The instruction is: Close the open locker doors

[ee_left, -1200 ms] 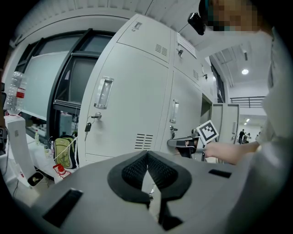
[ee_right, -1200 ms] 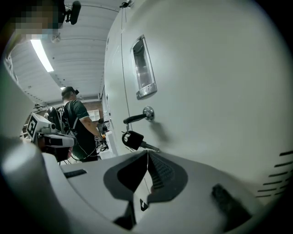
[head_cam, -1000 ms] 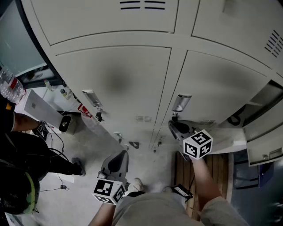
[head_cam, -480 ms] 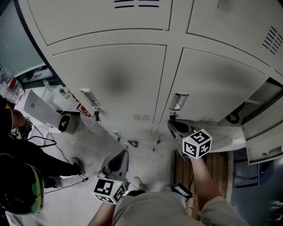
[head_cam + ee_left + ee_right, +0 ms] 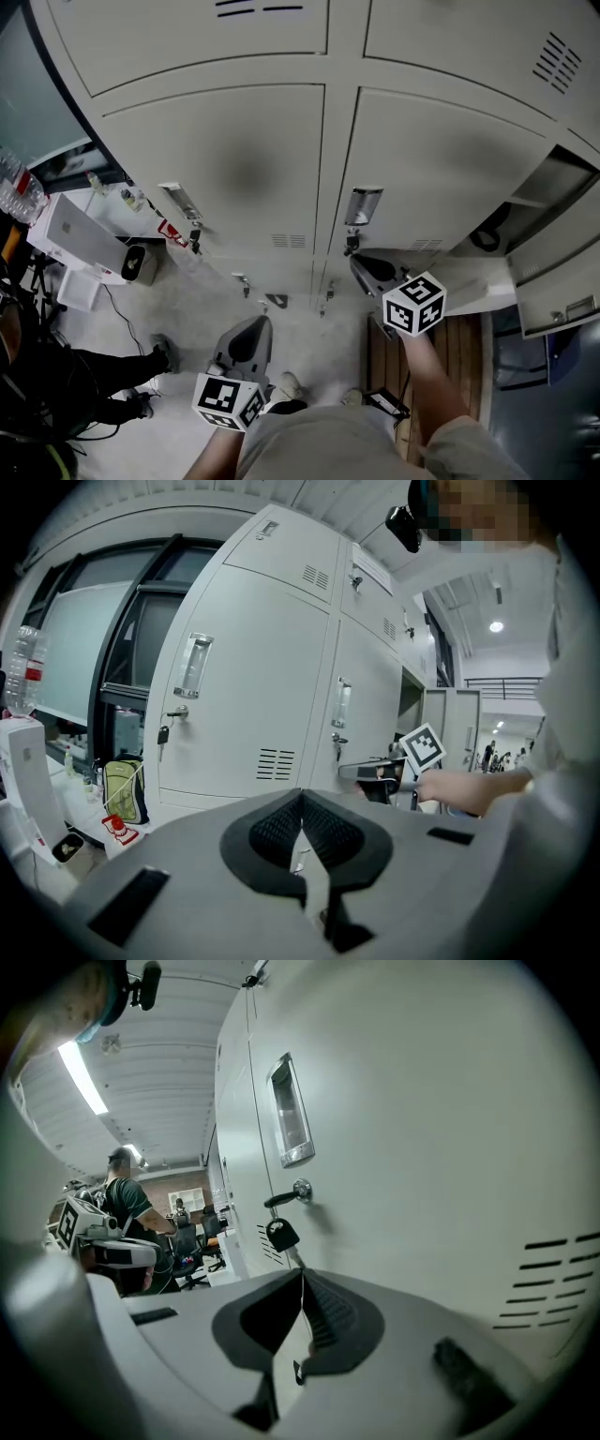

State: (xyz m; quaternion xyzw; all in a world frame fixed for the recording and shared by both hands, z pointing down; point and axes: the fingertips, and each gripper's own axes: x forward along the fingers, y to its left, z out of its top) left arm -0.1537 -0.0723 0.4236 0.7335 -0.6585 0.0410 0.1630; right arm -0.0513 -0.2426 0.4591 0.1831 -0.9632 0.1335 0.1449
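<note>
The fingers (image 5: 328, 1312) of the right gripper (image 5: 301, 1279) are clenched together with nothing between them, their tips just below the dangling key fob (image 5: 281, 1234) and lock (image 5: 301, 1190) of the middle locker door (image 5: 450, 1147). That door looks flush with its neighbours, so a flat push with the closed tips beside the lock, clear of the key, would seat it without snagging. The left gripper (image 5: 302, 797) is likewise clenched and empty, hanging low and well apart from the lockers. At the far right one open door (image 5: 553, 295) stands swung out from its compartment (image 5: 555, 183). It probably needs a sideways sweep on its outer face, then a firm press at the latch edge.
</note>
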